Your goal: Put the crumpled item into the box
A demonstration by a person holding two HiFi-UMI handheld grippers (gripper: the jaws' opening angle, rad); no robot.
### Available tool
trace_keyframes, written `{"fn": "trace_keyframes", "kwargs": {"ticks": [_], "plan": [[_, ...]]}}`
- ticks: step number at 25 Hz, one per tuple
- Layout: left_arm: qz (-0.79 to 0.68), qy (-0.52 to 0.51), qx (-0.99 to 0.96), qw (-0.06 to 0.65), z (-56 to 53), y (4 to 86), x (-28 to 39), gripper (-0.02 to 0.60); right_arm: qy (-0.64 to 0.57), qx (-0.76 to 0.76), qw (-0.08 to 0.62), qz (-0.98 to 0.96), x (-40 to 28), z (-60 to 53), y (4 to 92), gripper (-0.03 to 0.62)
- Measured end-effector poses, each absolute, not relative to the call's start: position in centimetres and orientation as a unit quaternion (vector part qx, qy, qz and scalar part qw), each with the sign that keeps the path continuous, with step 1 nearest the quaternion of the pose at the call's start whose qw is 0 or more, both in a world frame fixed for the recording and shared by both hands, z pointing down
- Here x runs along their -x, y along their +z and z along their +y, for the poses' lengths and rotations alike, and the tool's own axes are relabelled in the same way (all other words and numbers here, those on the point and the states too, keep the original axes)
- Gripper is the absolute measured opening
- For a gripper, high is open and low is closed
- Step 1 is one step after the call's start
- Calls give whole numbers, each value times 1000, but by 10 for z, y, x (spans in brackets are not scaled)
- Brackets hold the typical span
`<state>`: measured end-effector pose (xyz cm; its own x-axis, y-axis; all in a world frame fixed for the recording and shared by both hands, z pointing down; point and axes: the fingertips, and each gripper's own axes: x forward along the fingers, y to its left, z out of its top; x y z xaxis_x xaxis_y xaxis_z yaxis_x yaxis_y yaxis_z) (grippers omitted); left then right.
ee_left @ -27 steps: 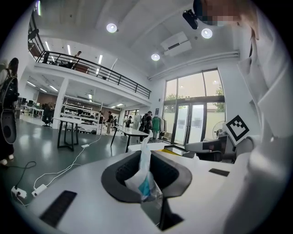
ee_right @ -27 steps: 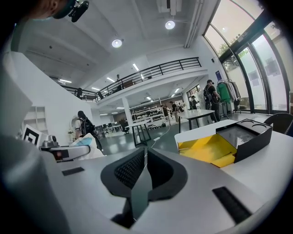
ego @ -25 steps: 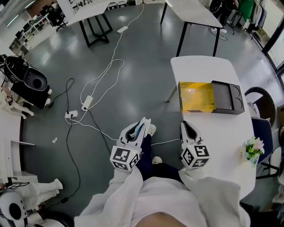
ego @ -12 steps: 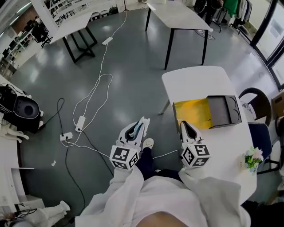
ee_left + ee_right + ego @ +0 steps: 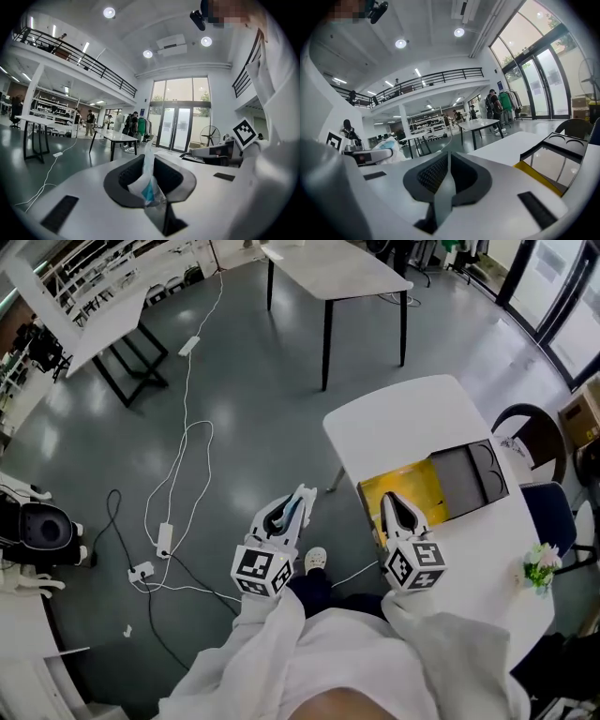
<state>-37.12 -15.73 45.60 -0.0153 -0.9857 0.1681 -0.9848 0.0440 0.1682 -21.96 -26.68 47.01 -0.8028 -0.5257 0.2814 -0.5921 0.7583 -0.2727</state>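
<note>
White crumpled item (image 5: 146, 187) between left fingers (image 5: 123, 178)

Grippers: two, left gripper (image 5: 303, 492), right gripper (image 5: 388, 499). Crumpled item (image 5: 146, 185): one. Box (image 5: 424, 487): one. Tables (image 5: 403, 418) (image 5: 328, 266) (image 5: 80, 315): three. Chair (image 5: 542, 512): one.

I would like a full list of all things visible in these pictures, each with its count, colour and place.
table: one, white, right side
box: one, yellow inside, open, on the table
lid: one, dark grey, adjoining the box
flowers: one small bunch, green and pale, at the table's right edge
chair: one, dark blue seat, right of the table
second table: one, white top, black legs, farther off
cables: several, white, on the grey floor
crumpled item: one, white and blue, held in the left gripper
left gripper: one, white, shut on the crumpled item
right gripper: one, white, shut, empty
sleeves: two, white, bottom of the head view
</note>
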Motion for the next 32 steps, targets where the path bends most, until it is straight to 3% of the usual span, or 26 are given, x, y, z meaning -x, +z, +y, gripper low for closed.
{"fn": "trace_keyframes", "kwargs": {"ticks": [16,32], "plan": [[-573,18,-809,127,-248,466,359,57,192,-455,69,-867,185,-300,478,43],[-427,4,-887,177,-296,480,263,57,223,-557,95,-794,102,-290,497,43]]}}
